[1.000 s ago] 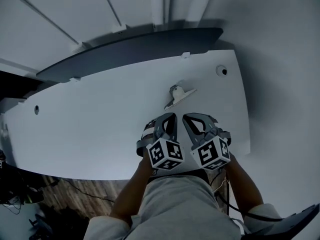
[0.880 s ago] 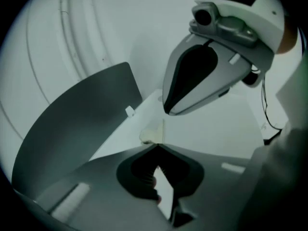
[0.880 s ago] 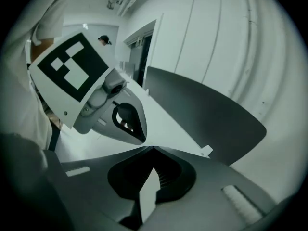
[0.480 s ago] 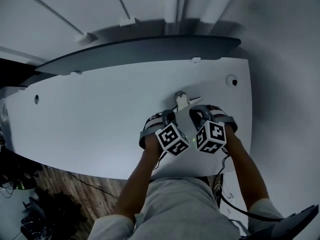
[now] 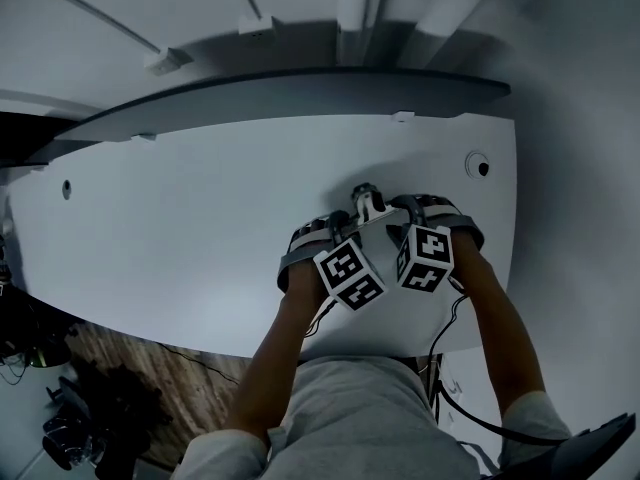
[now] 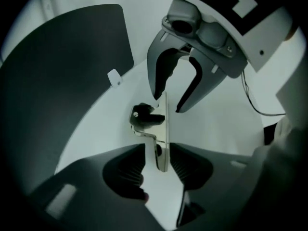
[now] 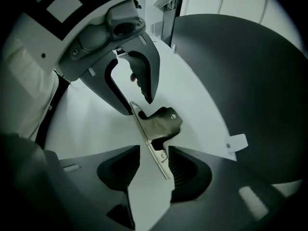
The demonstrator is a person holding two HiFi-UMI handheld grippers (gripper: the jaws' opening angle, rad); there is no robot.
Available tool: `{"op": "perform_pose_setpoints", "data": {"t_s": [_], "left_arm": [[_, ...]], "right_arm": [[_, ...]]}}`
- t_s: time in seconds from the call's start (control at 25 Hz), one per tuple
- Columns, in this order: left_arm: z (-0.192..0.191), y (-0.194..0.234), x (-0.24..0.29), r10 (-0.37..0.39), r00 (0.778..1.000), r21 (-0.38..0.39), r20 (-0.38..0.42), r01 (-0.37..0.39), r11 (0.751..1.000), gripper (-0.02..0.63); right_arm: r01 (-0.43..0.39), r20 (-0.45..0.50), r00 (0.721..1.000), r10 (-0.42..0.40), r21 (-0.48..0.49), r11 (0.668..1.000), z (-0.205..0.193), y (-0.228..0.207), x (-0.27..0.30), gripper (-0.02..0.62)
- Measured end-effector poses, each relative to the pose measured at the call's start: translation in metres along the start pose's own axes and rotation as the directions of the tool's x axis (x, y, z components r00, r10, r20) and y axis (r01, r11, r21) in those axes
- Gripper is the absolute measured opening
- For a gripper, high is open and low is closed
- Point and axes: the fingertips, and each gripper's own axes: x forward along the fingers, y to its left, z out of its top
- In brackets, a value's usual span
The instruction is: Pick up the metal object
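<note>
Near the tabletop's (image 5: 200, 228) far right corner, the metal object (image 5: 367, 204) sits between the opening jaws of both the left hand-held gripper (image 6: 159, 166) and the right hand-held gripper (image 7: 155, 166), neither clamped on it.

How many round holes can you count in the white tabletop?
2: one round hole near the tabletop's left end, another round hole near its far right corner. More could be hidden from view.

Metal object (image 6: 162, 134): thin shiny flat strip w/ bent lever piece, on white table (image 5: 200, 218), twd right end.
</note>
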Motion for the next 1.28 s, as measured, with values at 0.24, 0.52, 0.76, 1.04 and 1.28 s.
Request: {"op": "perform_pose_setpoints", "data": {"t_s": [0.24,0.52,0.76,1.04,1.28], "left_arm": [[0.002,-0.004,0.020,-0.028,0.999,0.024,-0.037,0.029,0.999,0.166],[0.002,-0.015,0.033,-0.067,0.995,0.048,-0.072,0.071,0.996,0.147],[0.003,-0.019,0.033,-0.105,0.991,0.074,-0.078,0.111,0.991,0.110],[0.004,-0.015,0.027,-0.050,0.998,0.092,-0.048,0.054,0.994,0.061],[0.007,-0.008,0.015,0.013,1.000,0.123,-0.022,-0.010,0.992,0.035]], "right_arm": [[-0.046,-0.009,0.999,0.046,-0.025,0.999,-0.004,-0.003,0.018,0.198],[-0.080,-0.011,0.997,0.080,-0.040,0.996,-0.005,0.001,0.029,0.182],[-0.131,-0.033,0.991,0.129,-0.081,0.988,-0.005,0.006,0.028,0.120],[-0.036,-0.029,0.999,0.033,-0.117,0.992,-0.007,0.010,0.021,0.074],[0.065,-0.027,0.997,-0.071,-0.180,0.982,-0.003,0.006,0.009,0.046]]}}
